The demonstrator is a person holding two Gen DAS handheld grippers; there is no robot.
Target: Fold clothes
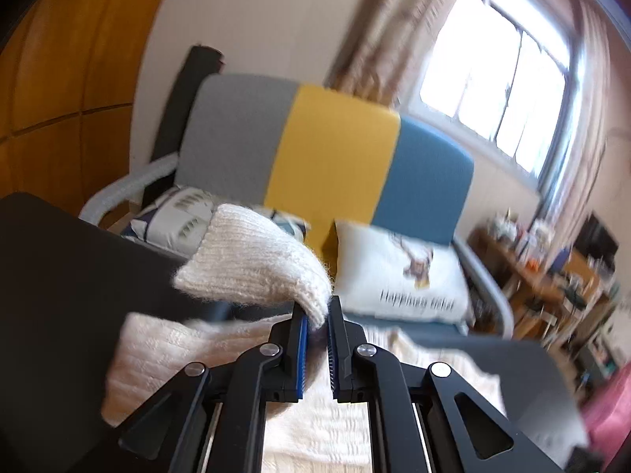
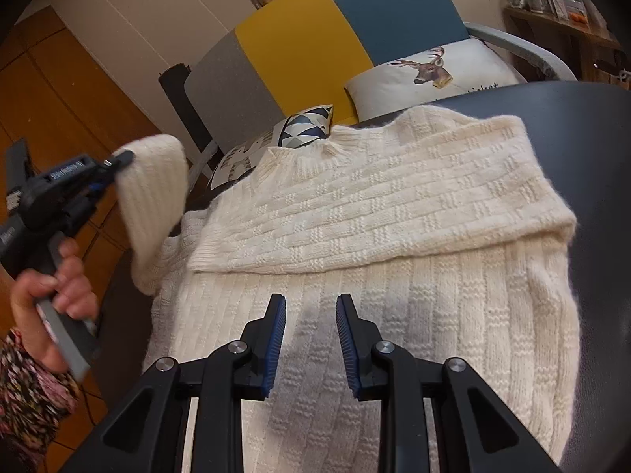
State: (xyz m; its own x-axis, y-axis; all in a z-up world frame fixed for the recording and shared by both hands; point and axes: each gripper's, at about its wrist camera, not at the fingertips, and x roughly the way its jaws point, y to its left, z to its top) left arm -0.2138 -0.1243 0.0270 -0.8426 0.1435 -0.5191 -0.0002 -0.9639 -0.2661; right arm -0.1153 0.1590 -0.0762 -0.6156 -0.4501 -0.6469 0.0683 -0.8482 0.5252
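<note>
A cream knit sweater lies flat on the dark table, with one sleeve folded across its chest. The other sleeve is lifted off the table at the left. My left gripper, held by a hand, is shut on that sleeve's cuff. In the left wrist view the cuff is pinched between the blue pads of the left gripper, above the sweater body. My right gripper hovers over the sweater's lower middle, open, with nothing between its fingers.
Behind the table stands a sofa with a grey, yellow and blue back, holding a deer-print pillow and a patterned cushion. Orange wooden cabinets stand at the left. A cluttered wooden shelf and a window are at the right.
</note>
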